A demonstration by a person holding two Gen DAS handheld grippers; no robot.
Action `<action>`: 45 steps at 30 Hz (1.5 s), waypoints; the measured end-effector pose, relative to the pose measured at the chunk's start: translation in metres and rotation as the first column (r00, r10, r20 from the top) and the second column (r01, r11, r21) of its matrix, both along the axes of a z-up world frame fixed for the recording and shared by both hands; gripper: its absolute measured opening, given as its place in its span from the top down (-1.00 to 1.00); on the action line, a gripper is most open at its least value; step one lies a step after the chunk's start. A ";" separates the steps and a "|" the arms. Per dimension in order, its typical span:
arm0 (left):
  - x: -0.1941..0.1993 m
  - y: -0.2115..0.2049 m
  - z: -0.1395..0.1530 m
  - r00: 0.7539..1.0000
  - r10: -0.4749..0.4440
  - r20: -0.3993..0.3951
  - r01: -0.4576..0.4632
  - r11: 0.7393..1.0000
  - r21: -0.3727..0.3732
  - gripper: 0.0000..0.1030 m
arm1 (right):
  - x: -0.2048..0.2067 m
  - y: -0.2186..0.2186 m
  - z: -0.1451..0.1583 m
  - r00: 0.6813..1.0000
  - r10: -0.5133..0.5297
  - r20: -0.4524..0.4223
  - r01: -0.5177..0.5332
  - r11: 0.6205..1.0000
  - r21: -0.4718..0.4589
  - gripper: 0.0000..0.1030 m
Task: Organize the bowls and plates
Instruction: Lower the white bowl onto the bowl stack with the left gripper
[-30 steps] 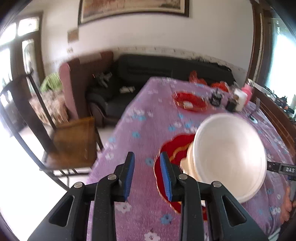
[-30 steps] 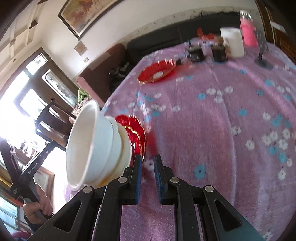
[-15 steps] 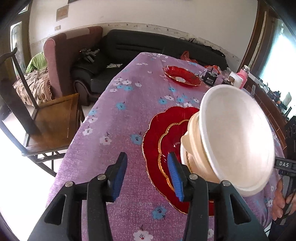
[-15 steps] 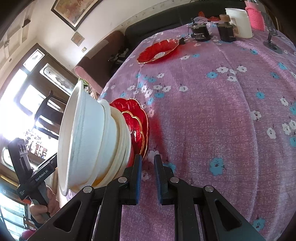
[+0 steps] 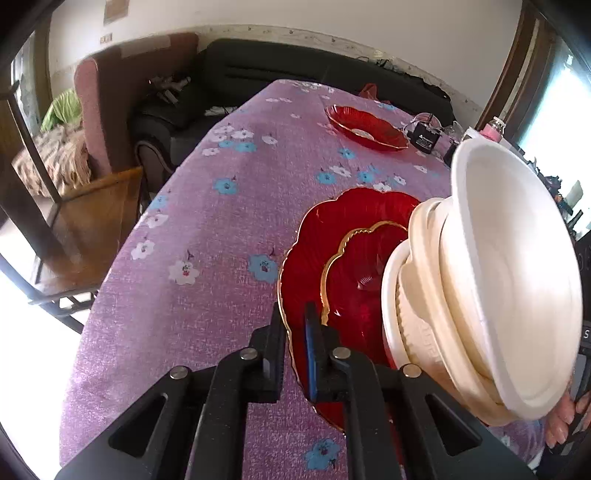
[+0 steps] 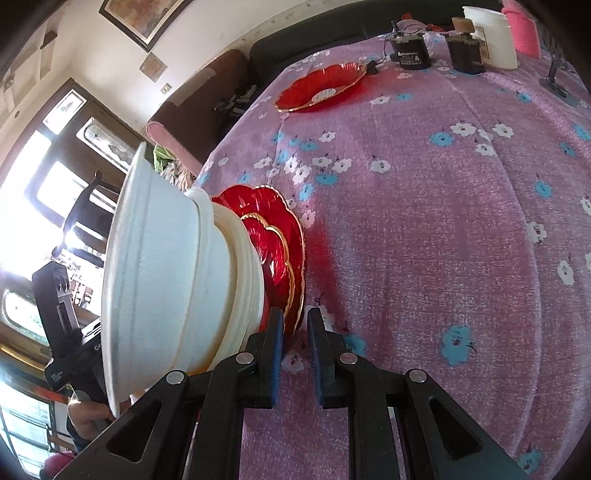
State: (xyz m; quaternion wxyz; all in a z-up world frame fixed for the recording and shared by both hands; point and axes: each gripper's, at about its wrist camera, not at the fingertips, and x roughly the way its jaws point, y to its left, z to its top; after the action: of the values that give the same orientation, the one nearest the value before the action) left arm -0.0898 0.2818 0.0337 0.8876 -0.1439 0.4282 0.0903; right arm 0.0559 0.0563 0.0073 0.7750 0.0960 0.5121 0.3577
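Black sofa (image 5: 295,70) behind purple floral tablecloth (image 5: 221,221); wooden chair (image 5: 74,221) beside; pink bottle (image 6: 524,26) far.

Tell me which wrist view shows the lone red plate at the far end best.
Right wrist: the lone red plate sits clear, gold rim and pale centre both readable, with nothing in front. The left wrist view shows the same plate smaller and flatter, also unblocked, just beyond the white bowl.

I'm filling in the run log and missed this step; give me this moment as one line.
left tool: just closed on large red plate rim | right tool: shut on same rim | load: small red plate, white bowls stacked
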 end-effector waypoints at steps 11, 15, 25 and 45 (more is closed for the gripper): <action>0.003 -0.044 0.002 0.998 -0.055 0.011 0.055 0.998 0.005 0.82 | -0.019 -0.035 0.022 0.992 -0.049 0.119 0.055 0.997 -0.045 0.74; 0.013 -0.076 0.007 0.992 -0.125 0.020 0.125 0.992 0.008 0.82 | -0.020 -0.073 0.025 0.987 -0.105 0.121 0.112 0.992 -0.053 0.74; 0.051 -0.159 -0.004 0.964 -0.266 -0.016 0.266 0.963 0.041 0.81 | -0.021 -0.168 0.008 0.960 -0.266 0.092 0.272 0.961 -0.059 0.75; 0.065 -0.184 -0.005 0.964 -0.266 0.001 0.264 0.958 0.113 0.79 | -0.025 -0.187 0.006 0.939 -0.318 0.129 0.327 0.943 -0.057 0.72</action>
State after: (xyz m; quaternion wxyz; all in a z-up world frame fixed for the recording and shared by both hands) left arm -0.0253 0.0983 0.0288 0.9018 -0.0358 0.4306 -0.0067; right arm 0.0307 -0.1308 0.0131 0.8552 0.1270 0.4563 0.2107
